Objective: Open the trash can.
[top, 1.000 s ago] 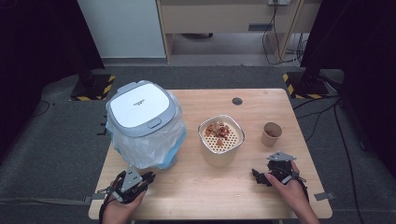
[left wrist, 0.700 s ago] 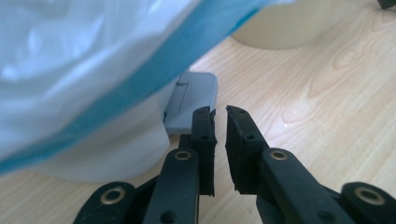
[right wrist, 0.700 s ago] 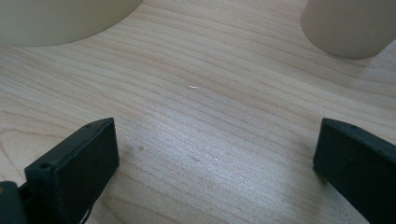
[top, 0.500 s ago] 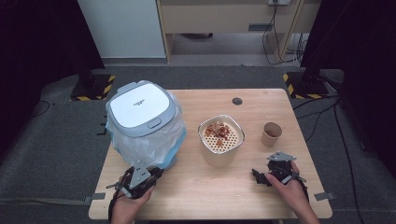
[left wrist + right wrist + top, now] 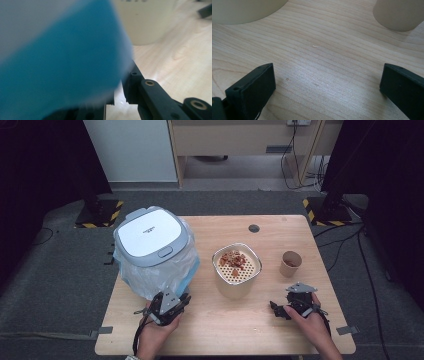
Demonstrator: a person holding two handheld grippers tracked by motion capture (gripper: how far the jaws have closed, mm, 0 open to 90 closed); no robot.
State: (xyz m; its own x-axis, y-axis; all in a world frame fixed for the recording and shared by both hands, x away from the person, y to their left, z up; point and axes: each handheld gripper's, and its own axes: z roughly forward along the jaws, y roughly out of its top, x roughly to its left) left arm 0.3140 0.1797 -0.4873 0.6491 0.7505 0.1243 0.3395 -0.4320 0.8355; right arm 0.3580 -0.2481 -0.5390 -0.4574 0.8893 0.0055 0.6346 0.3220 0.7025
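Table (image 5: 260, 330) is light wood with visible grain, pale tan. Bin lid (image 5: 150, 237) at left is white with a grey-blue rim; bag (image 5: 172, 272) under it is translucent whitish with a blue tint, reading as solid blue blur close up in the left gripper view (image 5: 62, 62). Cream container (image 5: 236, 282) at centre has a perforated cream insert, silvery rim, reddish-brown bits (image 5: 234, 260) inside. Small cup (image 5: 290, 265) at right is tan-brown, dark inside. Both grippers, left gripper (image 5: 172, 304) and right gripper (image 5: 281, 310), are black with grey plates; 2 jaws show black in each gripper view. Floor (image 5: 55, 285) is dark grey. Far stands carry yellow-black hazard stripes (image 5: 112, 215). Small dark round spot (image 5: 254, 228) on far table.
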